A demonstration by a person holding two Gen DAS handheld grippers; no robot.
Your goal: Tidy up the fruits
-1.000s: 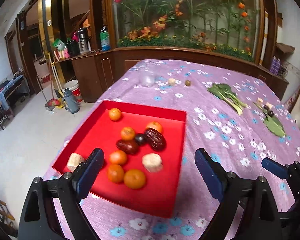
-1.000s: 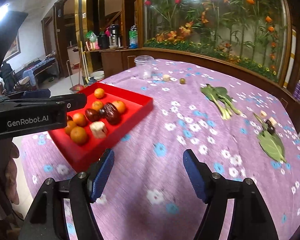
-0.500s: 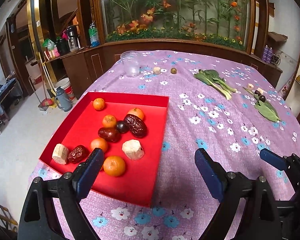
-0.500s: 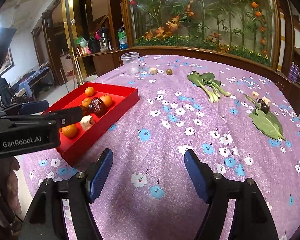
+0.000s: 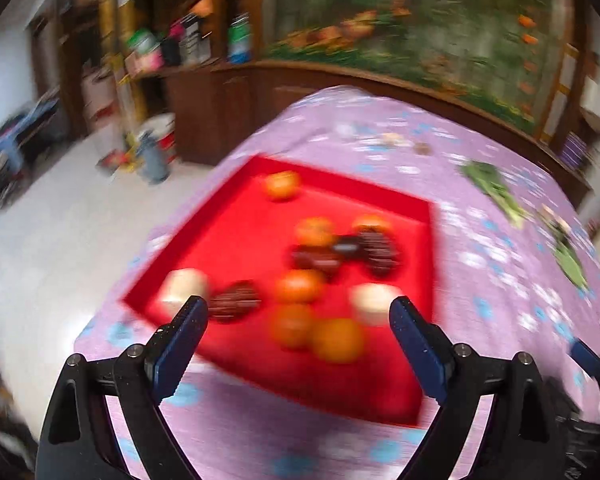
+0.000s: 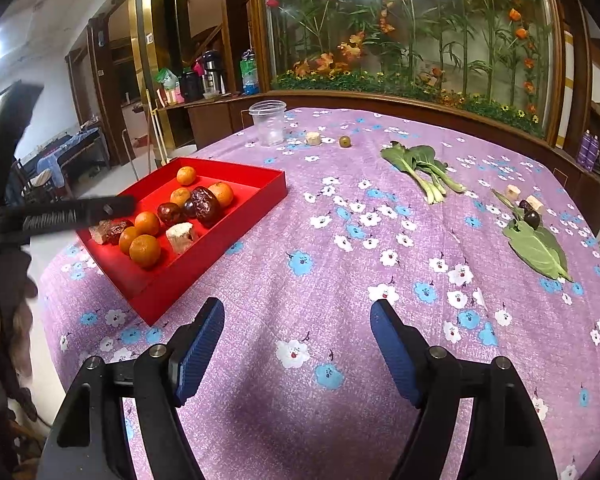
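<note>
At ten o'clock on the tabletop, mandarins and dates are held in the red tray; both grippers' jaws are spread wide, empty.

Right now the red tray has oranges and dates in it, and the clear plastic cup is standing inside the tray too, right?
Not quite. The red tray does hold oranges and dates, but the clear plastic cup is not in it. The cup stands on the purple tablecloth farther back, apart from the tray. The right wrist view shows this clearly.

Oranges (with dates) in tray
</note>
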